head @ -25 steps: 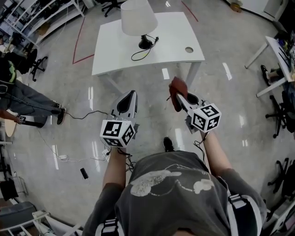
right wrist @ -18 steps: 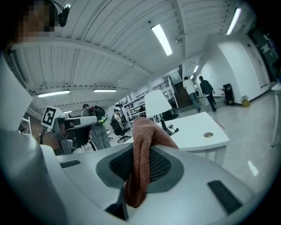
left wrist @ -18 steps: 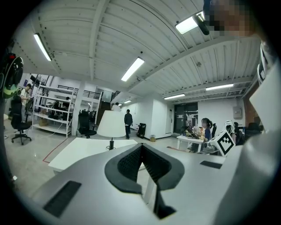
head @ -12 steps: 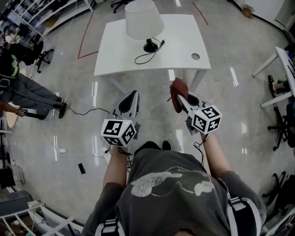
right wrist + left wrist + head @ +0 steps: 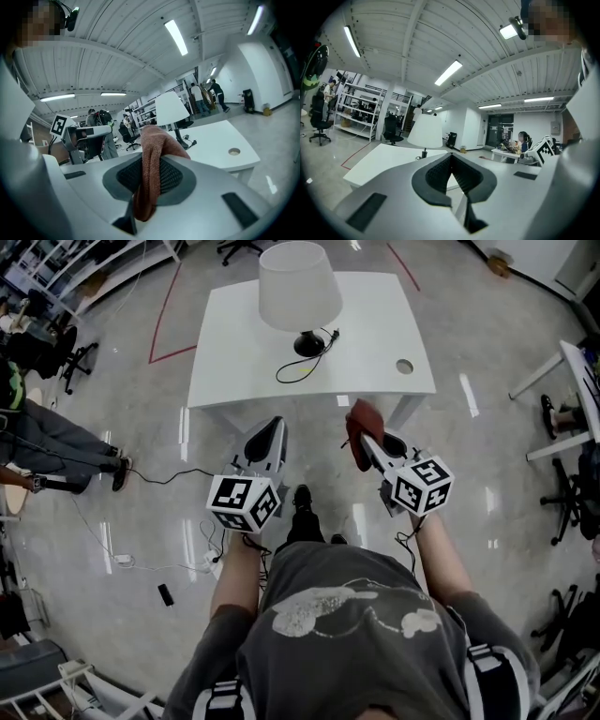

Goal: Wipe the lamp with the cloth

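**Head view: cloth (image 5: 359, 430) pinched in the right tool (image 5: 364, 444), lamp (image 5: 298, 292) standing apart on the table (image 5: 375, 324)**

The lamp has a white shade and a dark round base. It stands upright near the middle of the white table, toward the far side. Its black cord (image 5: 292, 367) lies in a loose loop on the tabletop, on the near side of the base. A round hole (image 5: 404, 366) sits in the table near its right front corner.

The reddish-brown cloth is not touching the lamp. It is bunched at the tip of the right tool, which is held over the floor (image 5: 150, 427) short of the table's near edge. In the right gripper view the cloth (image 5: 152, 164) is clamped between the two dark pads. One fold rises above them and the rest hangs below, with the lamp (image 5: 171, 108) visible beyond it.

The left tool (image 5: 269, 430) is held level with the right one, well apart from it and also short of the table. In the left gripper view its jaws are pressed together with nothing between them, and the lamp (image 5: 425, 131) stands on the table behind.

Between the tools, the person's dark shoe (image 5: 302, 498) rests on the glossy grey floor. At the left edge of the head view another person (image 5: 42, 442) stands beside an office chair (image 5: 75, 367).
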Demonstrator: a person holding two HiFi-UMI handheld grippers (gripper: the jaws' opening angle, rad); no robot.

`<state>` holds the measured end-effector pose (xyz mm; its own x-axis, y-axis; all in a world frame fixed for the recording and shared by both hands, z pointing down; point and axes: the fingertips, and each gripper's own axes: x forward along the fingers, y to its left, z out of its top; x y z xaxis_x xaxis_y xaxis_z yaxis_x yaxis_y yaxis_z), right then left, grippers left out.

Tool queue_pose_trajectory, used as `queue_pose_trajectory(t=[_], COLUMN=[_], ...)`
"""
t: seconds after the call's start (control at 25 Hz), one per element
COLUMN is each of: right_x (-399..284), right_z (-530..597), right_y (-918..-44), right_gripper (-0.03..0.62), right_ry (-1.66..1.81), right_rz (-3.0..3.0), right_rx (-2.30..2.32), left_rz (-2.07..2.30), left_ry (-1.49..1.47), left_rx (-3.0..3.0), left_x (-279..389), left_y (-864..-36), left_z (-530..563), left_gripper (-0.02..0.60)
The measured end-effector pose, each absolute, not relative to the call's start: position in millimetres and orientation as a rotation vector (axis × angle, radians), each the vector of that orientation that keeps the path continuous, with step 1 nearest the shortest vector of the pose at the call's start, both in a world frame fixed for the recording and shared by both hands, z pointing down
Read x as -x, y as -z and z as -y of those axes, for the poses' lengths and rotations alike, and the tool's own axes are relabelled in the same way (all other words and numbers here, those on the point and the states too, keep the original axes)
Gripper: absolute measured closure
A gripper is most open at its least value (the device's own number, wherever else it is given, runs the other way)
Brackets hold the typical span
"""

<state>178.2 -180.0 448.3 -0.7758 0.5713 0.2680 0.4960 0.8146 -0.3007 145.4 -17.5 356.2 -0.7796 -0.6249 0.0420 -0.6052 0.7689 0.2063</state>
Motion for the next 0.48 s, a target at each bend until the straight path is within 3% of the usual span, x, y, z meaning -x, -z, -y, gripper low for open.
queue_pose_trajectory(t=[0.48], right_x=[-59.1], right_z=[154.9], right_y=[-398.7], right_gripper=[0.537], right_ry=[-0.268], right_rz=[2.766], right_rx=[0.726], left_rz=[2.85], left_ry=[0.27], left_rx=[-1.183], left_x=[-25.0], left_y=[-325.7], left_z=[5.8], left_gripper=[0.575])
